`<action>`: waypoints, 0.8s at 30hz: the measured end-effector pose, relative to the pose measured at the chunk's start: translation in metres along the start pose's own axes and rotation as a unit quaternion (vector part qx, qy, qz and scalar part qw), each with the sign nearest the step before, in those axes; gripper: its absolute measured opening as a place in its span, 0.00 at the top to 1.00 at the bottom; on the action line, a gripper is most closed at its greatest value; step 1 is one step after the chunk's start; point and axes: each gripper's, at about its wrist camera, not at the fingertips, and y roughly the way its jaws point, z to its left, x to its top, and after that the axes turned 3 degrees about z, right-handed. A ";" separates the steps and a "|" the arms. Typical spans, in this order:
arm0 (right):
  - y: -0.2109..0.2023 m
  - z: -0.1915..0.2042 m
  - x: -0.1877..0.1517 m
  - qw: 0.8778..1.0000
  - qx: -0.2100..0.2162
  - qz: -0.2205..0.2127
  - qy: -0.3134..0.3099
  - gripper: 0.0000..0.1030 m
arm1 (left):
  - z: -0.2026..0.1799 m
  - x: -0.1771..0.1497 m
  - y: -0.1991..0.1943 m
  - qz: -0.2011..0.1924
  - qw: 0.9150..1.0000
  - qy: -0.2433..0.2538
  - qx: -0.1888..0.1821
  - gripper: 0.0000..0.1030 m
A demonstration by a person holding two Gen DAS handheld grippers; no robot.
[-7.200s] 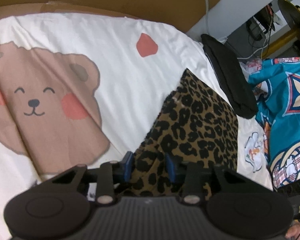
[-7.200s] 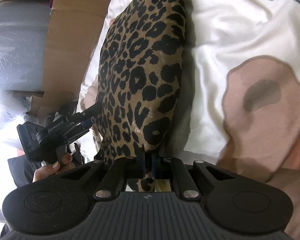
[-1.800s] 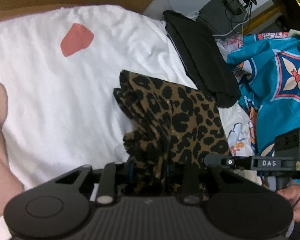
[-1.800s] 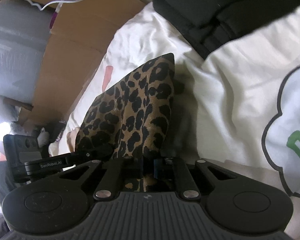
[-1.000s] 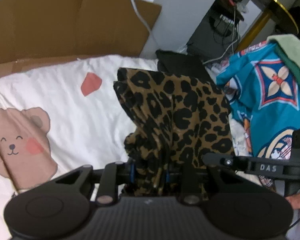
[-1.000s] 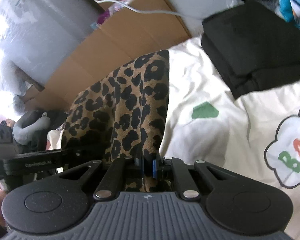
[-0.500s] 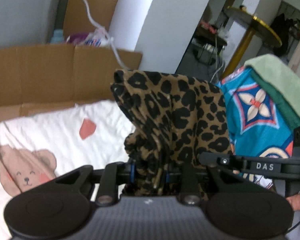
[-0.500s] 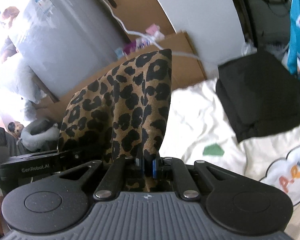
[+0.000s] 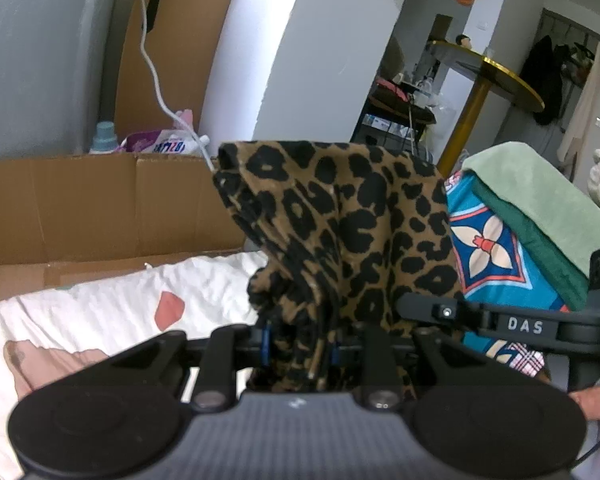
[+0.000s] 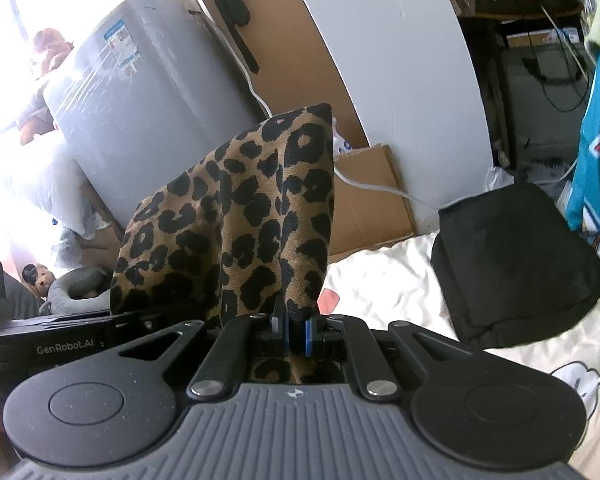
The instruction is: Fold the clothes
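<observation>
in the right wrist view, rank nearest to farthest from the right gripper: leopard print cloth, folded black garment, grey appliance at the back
1. The leopard print cloth, clamped in the right gripper itself and rising just ahead of it.
2. The folded black garment, on the bed to the right.
3. The grey appliance, beyond the cardboard at upper left, farthest back.

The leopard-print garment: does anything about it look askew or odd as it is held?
Yes. The leopard-print garment bunches into thick uneven pleats inside the left gripper, while the right gripper pinches a thin, flatter edge.
</observation>
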 end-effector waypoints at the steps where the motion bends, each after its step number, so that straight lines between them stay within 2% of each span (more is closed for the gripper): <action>1: -0.003 0.002 0.003 1.000 -0.001 0.000 -0.001 0.94 | -0.002 0.002 -0.004 0.001 1.000 0.000 0.001 0.74; 14: -0.045 0.028 0.051 0.999 -0.021 -0.020 -0.022 0.94 | -0.036 0.046 -0.039 -0.010 1.000 0.007 0.021 0.74; 24: -0.081 0.051 0.088 0.996 -0.044 -0.052 -0.055 0.94 | -0.071 0.077 -0.074 -0.044 0.998 0.025 0.028 0.74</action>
